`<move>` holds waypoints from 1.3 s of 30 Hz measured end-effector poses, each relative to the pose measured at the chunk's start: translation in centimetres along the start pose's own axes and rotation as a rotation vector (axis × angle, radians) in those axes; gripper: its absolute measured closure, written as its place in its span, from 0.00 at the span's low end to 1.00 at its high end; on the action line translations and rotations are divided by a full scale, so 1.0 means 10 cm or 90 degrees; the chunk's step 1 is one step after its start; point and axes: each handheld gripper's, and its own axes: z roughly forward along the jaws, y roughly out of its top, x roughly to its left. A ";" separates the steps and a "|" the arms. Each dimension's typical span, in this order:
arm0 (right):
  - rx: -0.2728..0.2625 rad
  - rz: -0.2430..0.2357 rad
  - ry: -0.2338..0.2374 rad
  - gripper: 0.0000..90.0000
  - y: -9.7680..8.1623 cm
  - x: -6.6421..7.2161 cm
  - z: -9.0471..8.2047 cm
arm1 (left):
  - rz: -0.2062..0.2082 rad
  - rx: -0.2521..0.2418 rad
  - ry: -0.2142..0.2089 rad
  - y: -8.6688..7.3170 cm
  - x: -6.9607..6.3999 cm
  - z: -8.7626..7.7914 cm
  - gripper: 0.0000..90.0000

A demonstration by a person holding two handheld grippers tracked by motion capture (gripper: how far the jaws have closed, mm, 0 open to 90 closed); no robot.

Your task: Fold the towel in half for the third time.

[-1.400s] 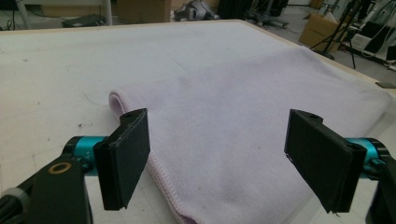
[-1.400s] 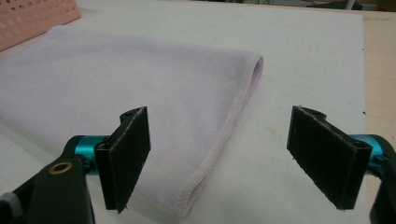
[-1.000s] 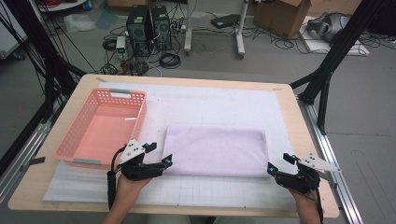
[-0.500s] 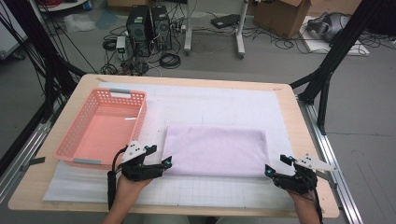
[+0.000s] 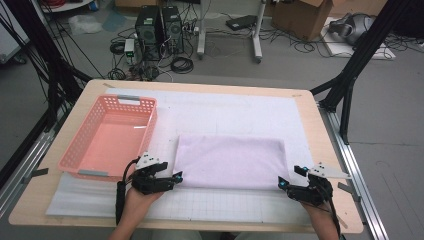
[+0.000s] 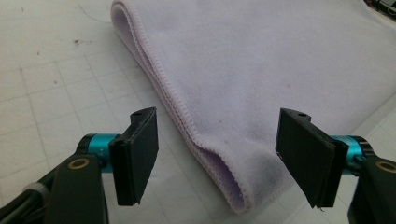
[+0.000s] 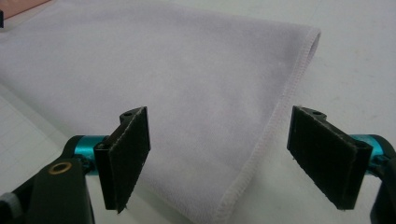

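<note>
The folded lilac towel (image 5: 230, 161) lies flat on the gridded white mat (image 5: 240, 112), bare mat beyond it, right of the perforated pink basket (image 5: 107, 140). Your left gripper (image 6: 219, 154) straddles its near-left stitched corner, jaws just narrowing, untouched; your right gripper (image 7: 219, 158) gapes around the near-right corner, gripping nothing.

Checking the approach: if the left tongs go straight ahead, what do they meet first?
Probably the near corner of the folded lilac cloth, already between the open left tongs, which have just been closing.
</note>
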 end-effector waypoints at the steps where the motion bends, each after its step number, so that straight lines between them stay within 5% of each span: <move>1: -0.003 -0.002 0.003 0.22 0.02 0.00 0.01 | 0.000 0.004 0.003 0.00 0.00 0.00 0.38; 5: -0.017 0.012 0.034 0.22 0.12 0.05 0.04 | -0.005 0.020 -0.002 -0.03 0.00 0.01 0.41; 10: -0.005 -0.027 0.061 0.22 0.26 0.18 0.12 | 0.008 0.037 -0.017 -0.06 -0.05 0.08 0.41; 13: 0.004 -0.026 0.068 0.22 0.35 0.21 0.19 | 0.040 0.046 0.005 -0.07 -0.11 0.10 0.46; 19: 0.018 -0.039 0.064 0.22 0.55 0.28 0.38 | 0.039 0.042 0.030 -0.08 -0.15 0.10 0.65; 24: 0.049 -0.060 0.089 0.22 0.73 0.38 0.67 | 0.032 0.041 0.018 -0.09 -0.19 0.11 0.84; 29: 0.062 -0.058 0.118 0.23 0.92 0.47 0.97 | 0.009 0.035 0.007 -0.09 -0.16 0.10 0.86; 39: 0.100 -0.125 0.157 0.28 1.35 0.81 1.64 | -0.014 0.024 -0.002 -0.11 -0.15 0.06 0.86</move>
